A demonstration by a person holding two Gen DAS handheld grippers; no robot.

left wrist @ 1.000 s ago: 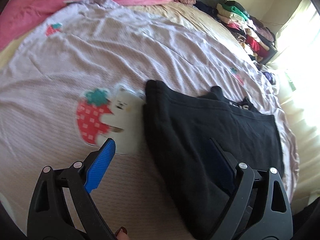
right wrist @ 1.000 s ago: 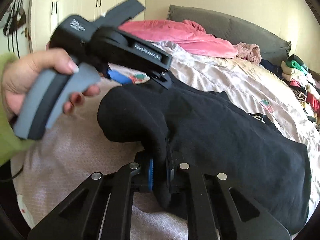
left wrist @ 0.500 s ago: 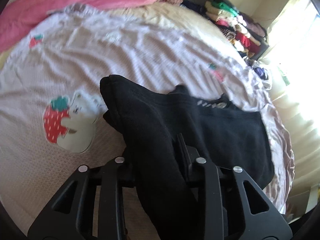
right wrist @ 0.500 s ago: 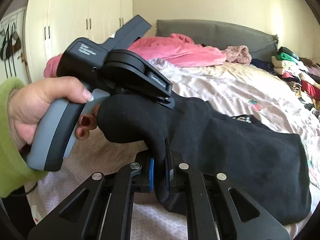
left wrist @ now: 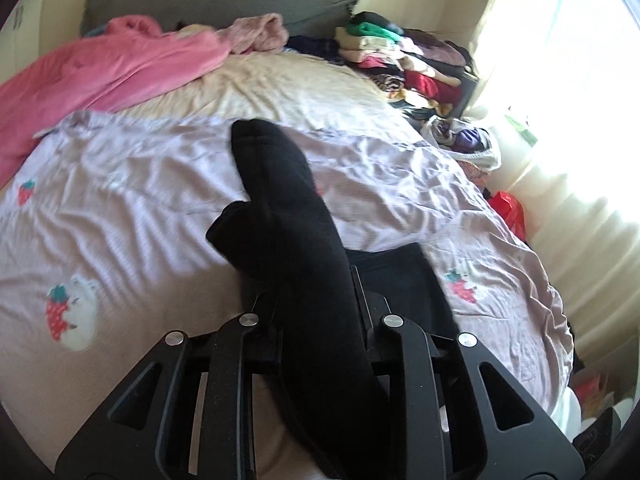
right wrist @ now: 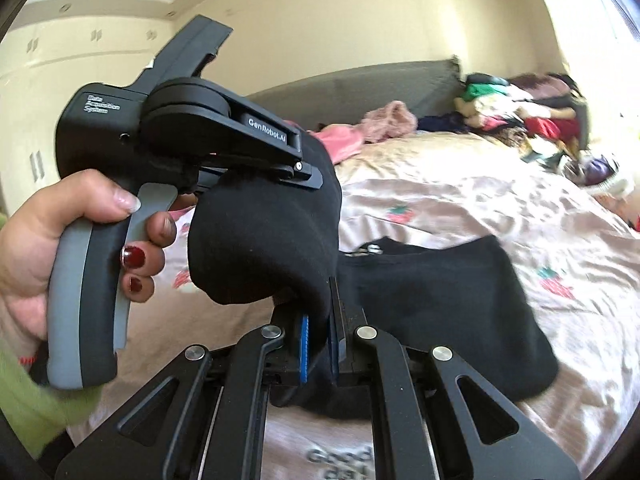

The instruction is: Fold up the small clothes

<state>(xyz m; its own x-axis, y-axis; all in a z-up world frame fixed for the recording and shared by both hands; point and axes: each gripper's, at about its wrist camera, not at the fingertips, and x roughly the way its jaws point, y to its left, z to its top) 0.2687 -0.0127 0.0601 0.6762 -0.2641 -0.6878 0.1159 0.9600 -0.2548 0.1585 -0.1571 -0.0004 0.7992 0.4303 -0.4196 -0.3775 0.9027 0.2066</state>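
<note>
A black garment [right wrist: 432, 304] is being folded on a bed covered with a pale sheet with strawberry pictures [left wrist: 132, 208]. Everything here is placed by that sheet.

One edge of the black garment is pinched by the right gripper [right wrist: 320, 344]. Its jaws are pressed together on the cloth, with a thin fold caught between the blue pads [right wrist: 305, 344]. Another part of the same edge is pinched by the left gripper [left wrist: 316, 320], whose jaws are squeezed on a thick bunch of black cloth. In the right view the left gripper is seen held by a hand [right wrist: 60, 248] with dark red nails, up above the sheet.

The pinched edge is held up off the sheet by both grippers, while the rest of the garment is left lying flat on the sheet. It is probably held this way so the lifted part can be carried over the flat part and laid down on top. Two grips are likely used so the edge is kept straight and does not sag in the middle.

A pink blanket [left wrist: 100, 64] is seen at the far end of the sheet, near the grey headboard [left wrist: 208, 0]. A pile of folded clothes [left wrist: 404, 60] is stacked past the sheet's far right corner, maybe where finished things are put.
</note>
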